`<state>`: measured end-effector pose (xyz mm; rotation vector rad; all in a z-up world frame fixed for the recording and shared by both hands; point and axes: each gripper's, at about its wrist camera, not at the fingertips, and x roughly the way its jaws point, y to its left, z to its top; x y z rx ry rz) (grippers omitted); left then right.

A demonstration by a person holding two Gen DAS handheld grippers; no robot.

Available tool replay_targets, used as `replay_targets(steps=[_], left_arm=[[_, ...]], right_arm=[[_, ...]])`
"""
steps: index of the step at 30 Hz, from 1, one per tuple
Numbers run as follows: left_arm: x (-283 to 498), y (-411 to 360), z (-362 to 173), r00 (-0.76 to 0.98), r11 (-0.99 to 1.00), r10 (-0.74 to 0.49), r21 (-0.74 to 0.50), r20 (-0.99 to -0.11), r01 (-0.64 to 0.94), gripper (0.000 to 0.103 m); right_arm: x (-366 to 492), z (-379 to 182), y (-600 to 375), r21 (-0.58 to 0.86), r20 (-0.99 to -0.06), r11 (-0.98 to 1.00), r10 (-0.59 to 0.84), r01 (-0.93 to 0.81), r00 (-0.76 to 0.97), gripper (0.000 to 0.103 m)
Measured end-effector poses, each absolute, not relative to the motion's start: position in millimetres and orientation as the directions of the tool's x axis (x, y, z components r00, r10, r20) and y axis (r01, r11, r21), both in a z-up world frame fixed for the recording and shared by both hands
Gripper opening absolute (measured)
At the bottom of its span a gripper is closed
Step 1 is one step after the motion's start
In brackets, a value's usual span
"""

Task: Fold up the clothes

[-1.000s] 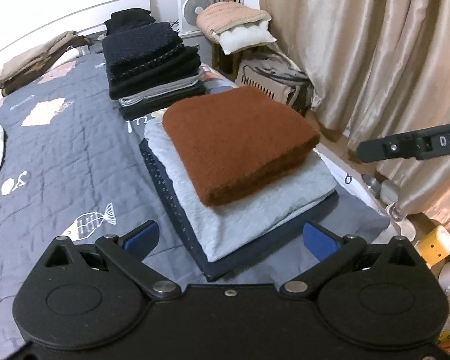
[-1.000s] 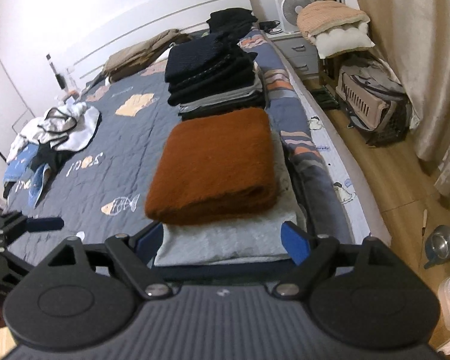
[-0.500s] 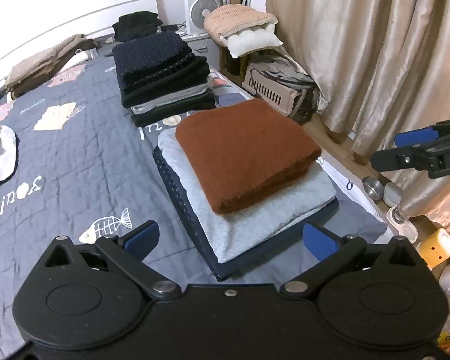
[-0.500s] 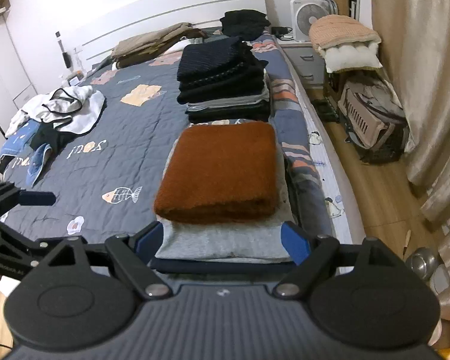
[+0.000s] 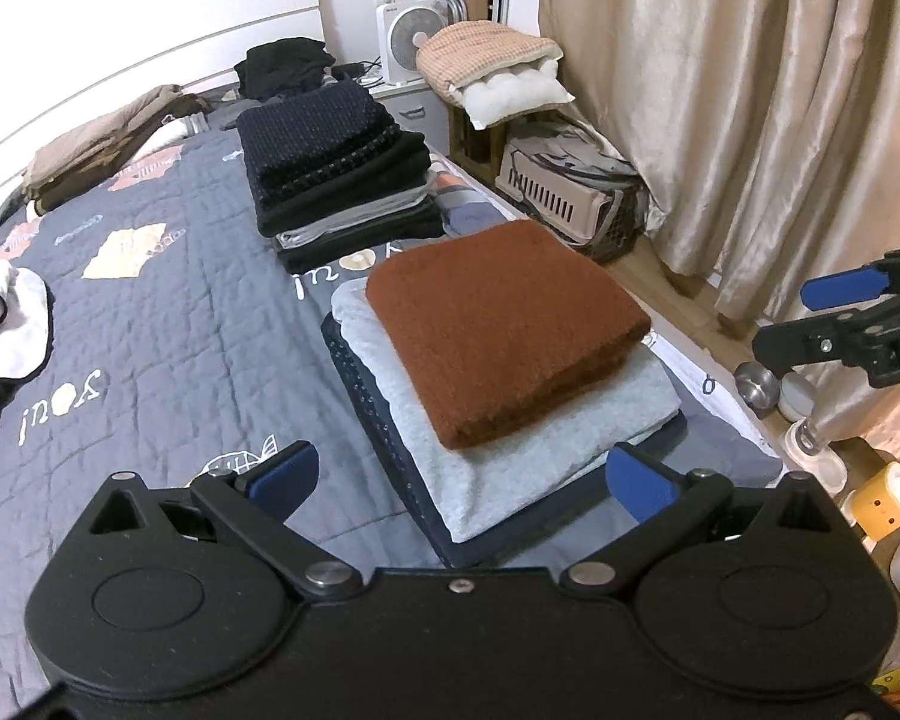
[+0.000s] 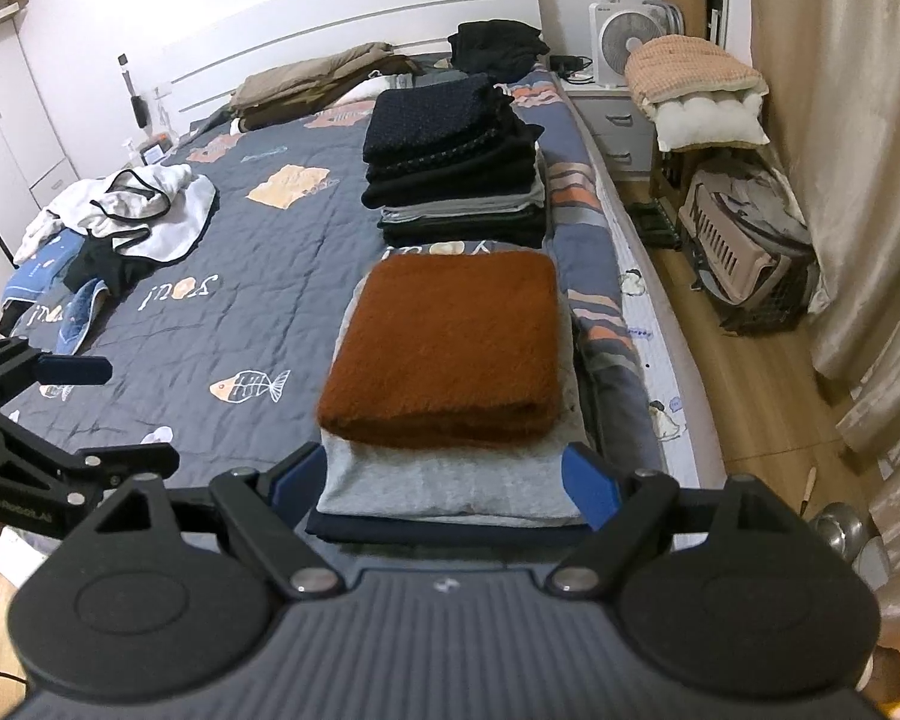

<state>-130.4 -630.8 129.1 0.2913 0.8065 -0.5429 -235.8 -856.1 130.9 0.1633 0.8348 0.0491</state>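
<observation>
**Folded stacks on the bed, both grippers held clear**

The bed (image 6: 222,324) fills most of both views, covered by a grey quilt printed with fish and lettering. Beige curtains (image 5: 750,120) hang down the right side of the left wrist view, above the wooden floor.

At centre frame sits the near stack: a folded brown sweater (image 6: 450,348) lies on top of a folded light grey garment (image 6: 438,486), which rests on a dark navy piece (image 5: 366,396) whose edge shows beneath. Just behind it, toward the upper middle of the frame, stands a taller stack of dark folded clothes (image 6: 456,150), with grey layers low in it. A loose black heap (image 6: 498,45) lies beyond that, near the headboard, and a tan garment (image 6: 318,75) lies along the headboard to its left. Unfolded white, black and blue clothes (image 6: 114,216) lie heaped at the left of the right wrist view.

The left gripper (image 5: 456,474) fills the bottom of its own view, its blue-padded jaws spread wide with nothing between them, apart from the near stack. The right gripper (image 6: 444,480) likewise shows its jaws spread and empty at the bottom of its view, framing the front edge of the grey garment without touching it.

A white fan (image 5: 405,39) and a pet carrier (image 5: 564,192) stand at the bedside.
</observation>
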Motion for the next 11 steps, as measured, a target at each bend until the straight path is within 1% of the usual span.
replay_targets(steps=[11], left_arm=[[-129.5, -626.1, 129.7, 0.591, 0.838, -0.352, 0.037, -0.726, 0.544, 0.103]], right_arm=[[-233.5, 128.3, -854.5, 0.159, -0.741, 0.987, 0.114, 0.009, 0.661, 0.085]])
